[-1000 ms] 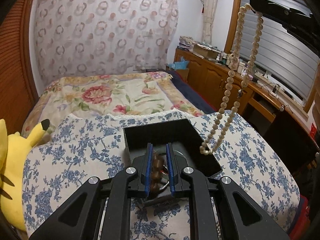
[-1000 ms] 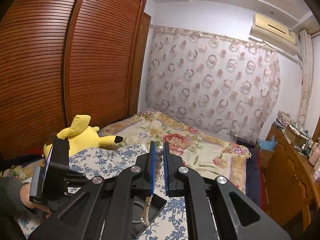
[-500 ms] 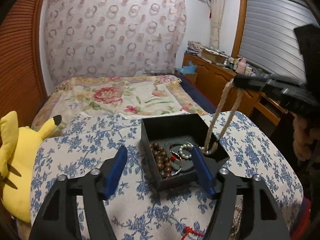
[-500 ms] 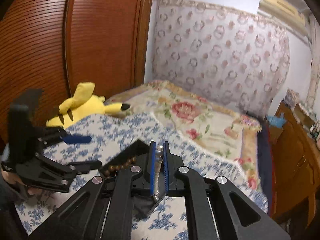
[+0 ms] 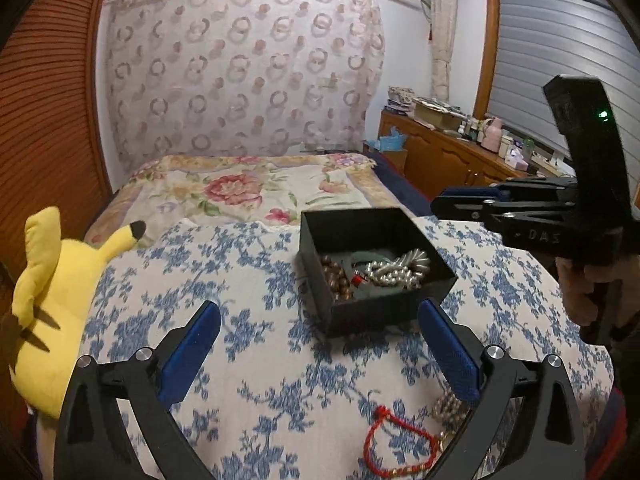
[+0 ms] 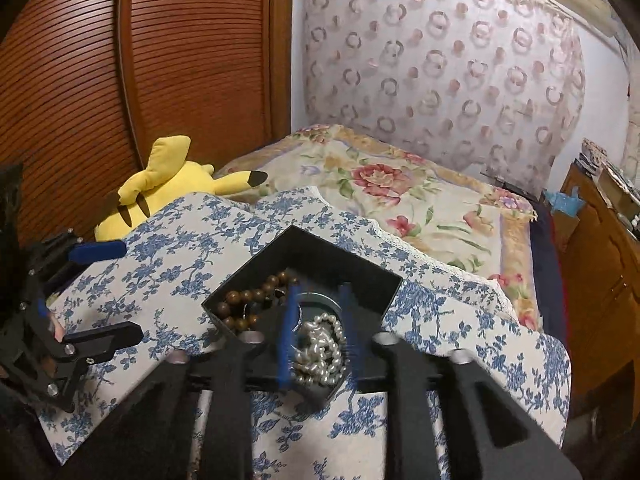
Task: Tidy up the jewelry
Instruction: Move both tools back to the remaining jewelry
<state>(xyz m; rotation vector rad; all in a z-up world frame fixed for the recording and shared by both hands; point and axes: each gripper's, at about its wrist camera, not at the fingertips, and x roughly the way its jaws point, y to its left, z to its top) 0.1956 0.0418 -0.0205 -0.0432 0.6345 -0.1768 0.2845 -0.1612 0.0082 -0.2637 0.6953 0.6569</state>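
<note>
The pearl necklace [image 5: 400, 270], dangling from the right gripper [image 6: 320, 334] a second ago, now lies heaped inside the black box [image 5: 384, 306] beside brown wooden beads [image 5: 336, 278]. The right fingers have just been parting, narrowly spread over the pearls without pinching them. The left gripper [image 5: 320, 344] has drawn back, its fingers just opened wide and empty. A red cord bracelet [image 5: 394, 446] remains on the blue-flowered cushion [image 5: 256, 320].
</note>
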